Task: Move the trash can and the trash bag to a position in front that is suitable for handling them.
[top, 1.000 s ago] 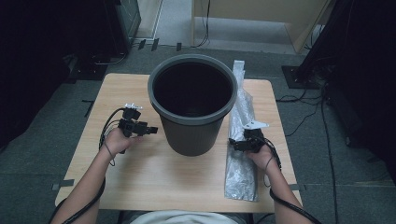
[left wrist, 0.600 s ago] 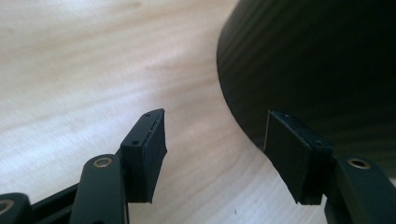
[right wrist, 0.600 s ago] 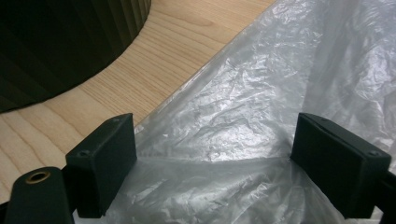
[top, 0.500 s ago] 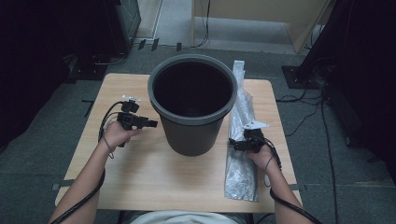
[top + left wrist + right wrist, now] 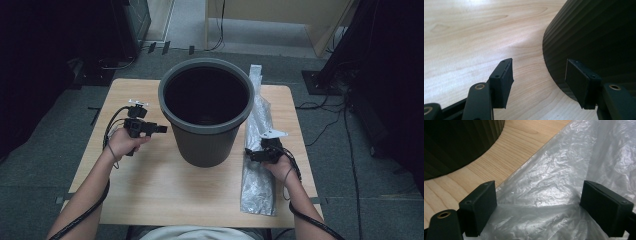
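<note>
Right gripper [image 5: 540, 205] spread wide over bag [image 5: 564, 175], nothing pinched; thin film easily bunched or missed. Left gripper [image 5: 539, 82] released too, bin [image 5: 206, 107] at 3 o'clock, easily nudged.

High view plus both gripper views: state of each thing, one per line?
Bin: upright on the table, open top, no liner in it.
Bag: folded flat, lying on the table right of the bin.
Left gripper: open, beside the bin's wall, holding nothing.
Right gripper: open, low over the bag, not yet closed on it.
</note>
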A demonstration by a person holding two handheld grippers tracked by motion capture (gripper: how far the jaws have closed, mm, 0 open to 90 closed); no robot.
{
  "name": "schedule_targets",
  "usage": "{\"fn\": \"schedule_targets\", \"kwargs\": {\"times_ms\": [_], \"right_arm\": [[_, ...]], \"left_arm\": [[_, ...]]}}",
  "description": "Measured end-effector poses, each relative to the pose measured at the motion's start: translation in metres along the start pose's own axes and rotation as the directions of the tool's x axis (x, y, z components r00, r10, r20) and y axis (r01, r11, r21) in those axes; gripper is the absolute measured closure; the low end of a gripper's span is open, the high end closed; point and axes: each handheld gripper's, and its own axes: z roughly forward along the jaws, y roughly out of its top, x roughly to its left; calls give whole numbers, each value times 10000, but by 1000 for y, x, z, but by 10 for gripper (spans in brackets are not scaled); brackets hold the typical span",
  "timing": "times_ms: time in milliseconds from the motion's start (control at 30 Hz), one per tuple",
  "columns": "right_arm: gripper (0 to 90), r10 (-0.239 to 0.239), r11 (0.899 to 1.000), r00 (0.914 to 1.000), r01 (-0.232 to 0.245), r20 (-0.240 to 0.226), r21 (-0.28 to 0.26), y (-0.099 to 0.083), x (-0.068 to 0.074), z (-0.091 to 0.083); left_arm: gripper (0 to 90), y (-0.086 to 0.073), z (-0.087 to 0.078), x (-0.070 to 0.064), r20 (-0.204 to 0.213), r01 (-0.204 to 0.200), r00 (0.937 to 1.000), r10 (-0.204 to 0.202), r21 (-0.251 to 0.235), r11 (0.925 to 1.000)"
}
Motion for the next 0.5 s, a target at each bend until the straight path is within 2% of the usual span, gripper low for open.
{"fn": "schedule_targets", "kwargs": {"times_ms": [67, 133, 233, 367, 500], "right_arm": [[133, 2, 10000, 10000, -2, 0, -6, 0, 0, 0], [133, 5, 10000, 10000, -5, 5, -11, 0, 0, 0], [133, 4, 10000, 10000, -4, 9, -15, 0, 0, 0], [133, 5, 10000, 10000, -5, 10, -14, 0, 0, 0], [133, 4, 10000, 10000, -4, 11, -14, 0, 0, 0]], "left_arm": [[359, 0, 0, 0, -22, -159, 9999, 159, 16, 9999], [342, -1, 1, -1, -219, -544, 9983, 541, -133, 9984], [354, 0, 0, -1, -306, -868, 9958, 866, -58, 9962], [353, 4, -3, -4, -6, -944, 9955, 944, -89, 9955], [352, 10, -8, -4, 54, -880, 9961, 882, -228, 9959]]}}
